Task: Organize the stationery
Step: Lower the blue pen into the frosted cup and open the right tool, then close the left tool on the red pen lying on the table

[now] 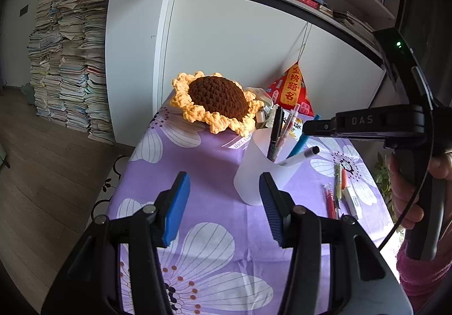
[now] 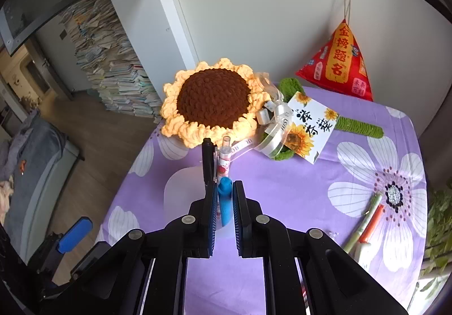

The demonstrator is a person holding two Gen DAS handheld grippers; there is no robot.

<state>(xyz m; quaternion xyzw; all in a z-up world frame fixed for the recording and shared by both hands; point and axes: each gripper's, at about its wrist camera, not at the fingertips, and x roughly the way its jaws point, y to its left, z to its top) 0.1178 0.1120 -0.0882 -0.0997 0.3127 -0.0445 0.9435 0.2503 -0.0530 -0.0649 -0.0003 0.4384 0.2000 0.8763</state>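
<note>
A translucent white pen cup point(image 1: 260, 171) stands on the purple flowered tablecloth point(image 1: 214, 202) and holds a black pen, a pink pen, a white marker point(image 1: 302, 156) and a blue pen point(image 1: 303, 140). My left gripper point(image 1: 224, 203) is open and empty, just in front of the cup. My right gripper point(image 2: 225, 196) reaches over the cup point(image 2: 183, 190) from the right, shut on the blue pen point(image 2: 225, 202), whose lower end is in the cup. Several loose pens point(image 1: 339, 190) and a white eraser lie on the cloth to the right, also in the right wrist view point(image 2: 367, 219).
A crocheted sunflower point(image 1: 214, 100) with ribbon and card point(image 2: 308, 126) lies at the table's back. A red triangular pouch point(image 2: 336, 63) hangs by the white wall. Stacks of books point(image 1: 67, 55) stand on the floor at left. A plant point(image 2: 438, 230) is at right.
</note>
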